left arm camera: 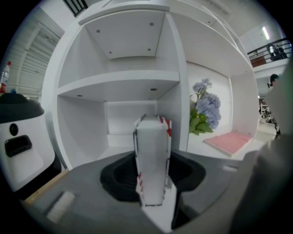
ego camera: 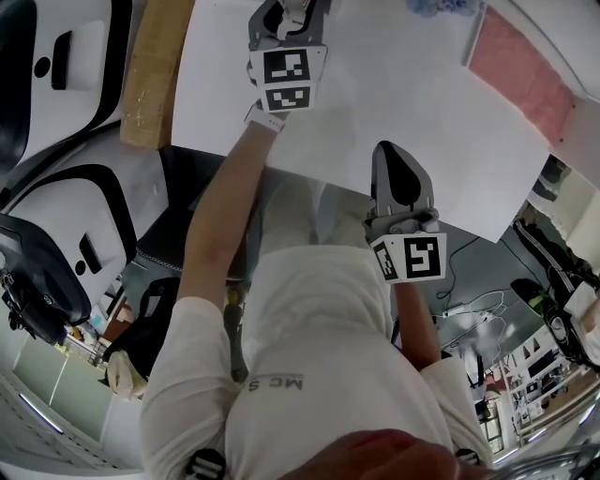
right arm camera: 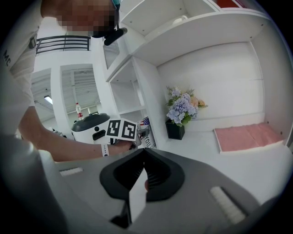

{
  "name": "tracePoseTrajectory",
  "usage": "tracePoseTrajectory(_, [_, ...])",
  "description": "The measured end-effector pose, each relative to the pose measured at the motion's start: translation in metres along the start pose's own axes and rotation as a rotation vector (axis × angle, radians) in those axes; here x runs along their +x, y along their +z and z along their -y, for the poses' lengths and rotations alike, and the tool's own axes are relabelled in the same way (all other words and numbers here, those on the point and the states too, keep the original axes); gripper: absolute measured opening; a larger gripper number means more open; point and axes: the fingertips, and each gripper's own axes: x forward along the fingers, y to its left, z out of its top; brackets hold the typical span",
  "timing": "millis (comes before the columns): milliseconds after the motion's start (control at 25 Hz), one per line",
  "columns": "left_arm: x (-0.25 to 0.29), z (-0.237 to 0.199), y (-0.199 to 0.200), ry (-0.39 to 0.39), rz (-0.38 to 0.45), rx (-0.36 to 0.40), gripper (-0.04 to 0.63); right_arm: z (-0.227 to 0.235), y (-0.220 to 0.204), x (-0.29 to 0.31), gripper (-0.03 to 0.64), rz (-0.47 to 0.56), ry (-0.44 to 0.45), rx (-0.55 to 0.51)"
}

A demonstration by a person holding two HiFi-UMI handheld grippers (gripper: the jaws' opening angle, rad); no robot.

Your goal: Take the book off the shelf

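Left tongs (ego camera: 284, 17) are up at the white shelf unit (left arm camera: 119, 80), pinching a slim upright book (left arm camera: 153, 155). It is a white slab with red and dark striped edging, clamped flat on both faces. The book stands at the mouth of the lower compartment, just beside the upright divider, and its bottom edge is hidden by the tongs. From the other side you can see a stars-and-stripes pattern on its cover. Right tongs (right arm camera: 143, 157) hang back over the smooth white counter (ego camera: 375, 94), their ribbed dark pads pressed together on nothing. Further along the counter are soft blue-violet hydrangea blooms (right arm camera: 182, 107) in a dark square pot (right arm camera: 174, 130), then a flat pink rectangular mat (right arm camera: 247, 136) with a fuzzy look. Left of the shelf sits a rounded white machine (left arm camera: 20, 137) with a glossy dark domed top.
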Motion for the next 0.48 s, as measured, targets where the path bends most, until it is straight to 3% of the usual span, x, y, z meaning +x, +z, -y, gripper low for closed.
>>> tracePoseTrajectory(480, [-0.048,-0.009,0.002,0.033,-0.005,0.000,0.163,-0.015,0.016,-0.011,-0.005,0.020,0.005,-0.017])
